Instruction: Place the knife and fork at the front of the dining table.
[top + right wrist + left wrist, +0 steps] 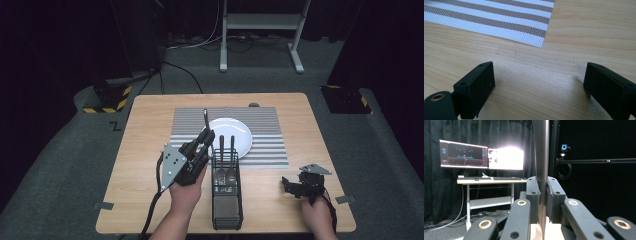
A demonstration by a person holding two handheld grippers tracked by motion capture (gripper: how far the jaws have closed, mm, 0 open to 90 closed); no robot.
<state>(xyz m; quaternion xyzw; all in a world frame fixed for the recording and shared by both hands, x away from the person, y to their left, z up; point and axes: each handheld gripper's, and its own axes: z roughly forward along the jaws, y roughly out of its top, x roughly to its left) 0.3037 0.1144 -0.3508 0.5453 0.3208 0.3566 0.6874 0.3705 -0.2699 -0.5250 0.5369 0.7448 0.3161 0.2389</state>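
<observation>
Left gripper (206, 136) raised over the near left part of the striped mat (270, 145), jaws clamped tight on the handle of a piece of cutlery (205, 119) that sticks up beyond them toward the white plate (240, 140). From the high view, just a thin dark rod; which kind of cutlery cannot be told. In the left gripper view, that same cutlery handle (541, 157) seen close, a grey metal strip pinched between the two black pads and rising past the top edge; behind it, a desk with two monitors (481, 155) against a dark curtain. Black wire basket (226, 195) just right of the left hand (186, 192), two more dark handles (226, 145) standing in it. Right gripper (295, 187) low at the near right of the wooden table (150, 165), well apart from the basket. In the right gripper view, jaws spread wide with bare wood between them and a corner of the mat (524, 22) beyond.
</observation>
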